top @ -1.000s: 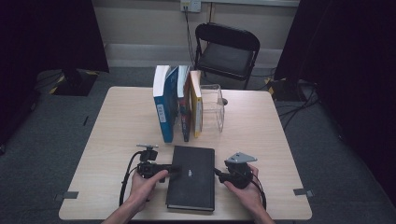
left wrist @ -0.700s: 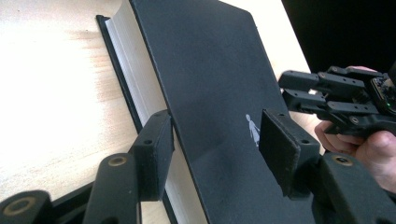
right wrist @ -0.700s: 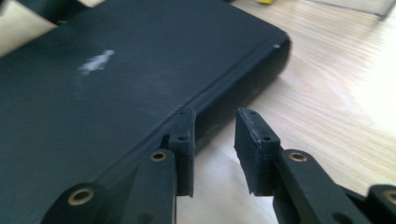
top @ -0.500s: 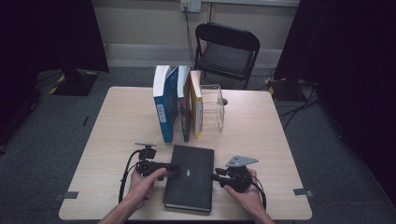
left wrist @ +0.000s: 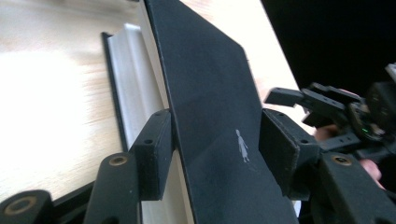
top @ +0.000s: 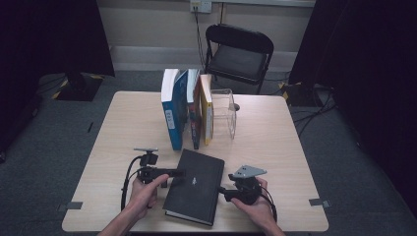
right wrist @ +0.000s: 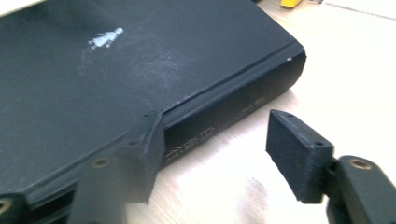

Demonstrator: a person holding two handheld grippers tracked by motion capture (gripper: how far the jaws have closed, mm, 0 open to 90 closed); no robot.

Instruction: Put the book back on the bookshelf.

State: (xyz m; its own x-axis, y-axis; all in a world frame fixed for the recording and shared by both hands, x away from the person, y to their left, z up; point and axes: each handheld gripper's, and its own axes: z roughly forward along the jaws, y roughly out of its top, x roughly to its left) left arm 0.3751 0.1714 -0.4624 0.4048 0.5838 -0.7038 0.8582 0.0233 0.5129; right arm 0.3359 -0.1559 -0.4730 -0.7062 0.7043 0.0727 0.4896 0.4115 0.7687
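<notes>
Black book (top: 194, 186) lies low in the frame's centre; left gripper (left wrist: 217, 149) straddles its lifted cover, jaws wide, while right gripper (right wrist: 215, 149) gapes at its spine.

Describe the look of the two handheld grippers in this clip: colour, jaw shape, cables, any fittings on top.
Both are black. The left gripper has blocky rectangular pads with small holes, brass-coloured pivot pins, a black cable looping behind it and a small T-shaped post. The right gripper has like pads, a grey three-cornered plate on top and a black cable.
</notes>
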